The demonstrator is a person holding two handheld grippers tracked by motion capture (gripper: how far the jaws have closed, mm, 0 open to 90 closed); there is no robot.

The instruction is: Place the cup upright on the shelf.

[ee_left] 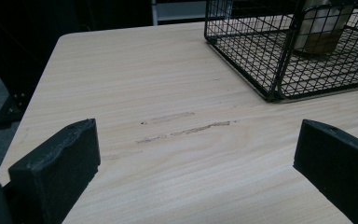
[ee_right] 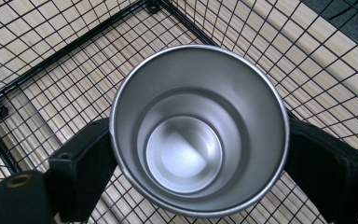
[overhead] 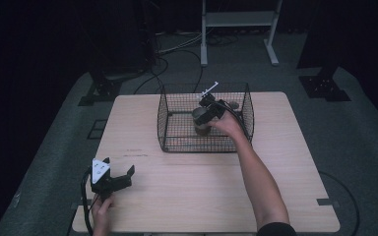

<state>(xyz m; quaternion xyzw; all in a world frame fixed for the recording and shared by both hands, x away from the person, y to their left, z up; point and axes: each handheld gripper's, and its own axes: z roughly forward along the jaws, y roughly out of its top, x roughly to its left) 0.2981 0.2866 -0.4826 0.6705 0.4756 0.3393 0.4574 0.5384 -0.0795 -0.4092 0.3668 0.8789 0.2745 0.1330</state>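
The wire basket (overhead: 177,142) serves as the reference. Inside it, upright on its floor, stands the steel cup (ee_right: 199,130); the right gripper (overhead: 203,114) straddles the cup from above, jaws either side of the wall. Whether the pads press on it cannot be told: the rim hides the contact. The cup's base is hidden in the high view. The left gripper (overhead: 115,179) rests well short of the basket, jaws spread on nothing.

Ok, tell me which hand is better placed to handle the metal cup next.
Right. The right gripper is inside the wire basket with its jaws either side of the metal cup; the left gripper sits by the table's near edge, jaws open on nothing.
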